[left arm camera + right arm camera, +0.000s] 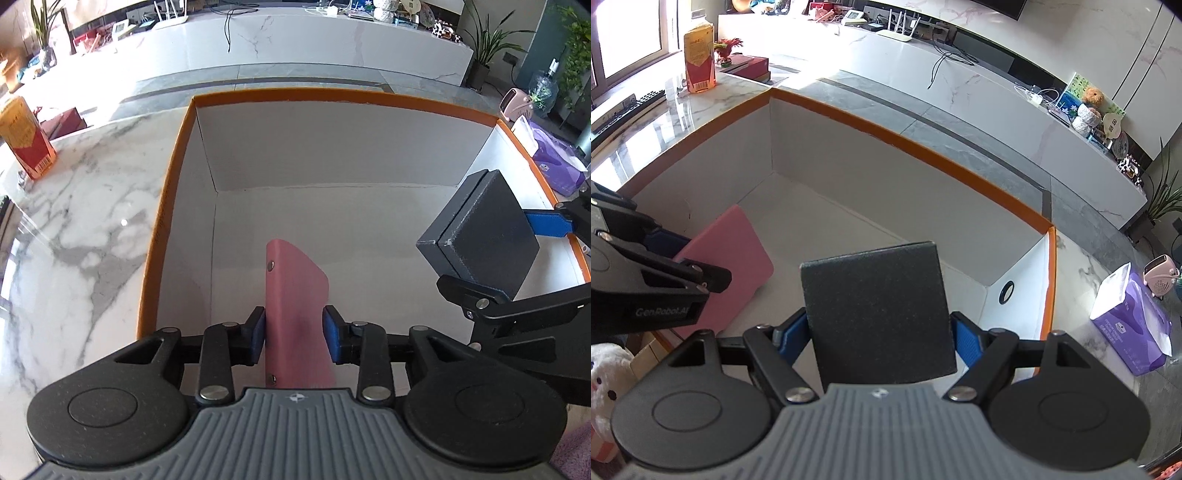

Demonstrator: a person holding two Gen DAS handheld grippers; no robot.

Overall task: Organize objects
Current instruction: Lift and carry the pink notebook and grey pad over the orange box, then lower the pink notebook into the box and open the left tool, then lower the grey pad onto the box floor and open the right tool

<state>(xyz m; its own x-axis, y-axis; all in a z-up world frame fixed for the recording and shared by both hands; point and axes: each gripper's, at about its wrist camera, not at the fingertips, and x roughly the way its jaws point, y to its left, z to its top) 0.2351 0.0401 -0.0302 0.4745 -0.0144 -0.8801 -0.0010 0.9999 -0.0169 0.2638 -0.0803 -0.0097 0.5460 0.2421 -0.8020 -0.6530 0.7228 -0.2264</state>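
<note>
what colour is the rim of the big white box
Orange; the box rim shows best in the right wrist view.

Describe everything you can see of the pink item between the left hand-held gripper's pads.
The pink item is a flat, matte, leather-like case or cover with rounded corners and two small metal studs along one long edge. It stands on edge inside the orange-rimmed white box, its far end low near the box floor. The left hand-held gripper has a blue pad on either face; a slight gap shows at the right pad, so a firm grip isn't certain. Nothing else touches it.
</note>
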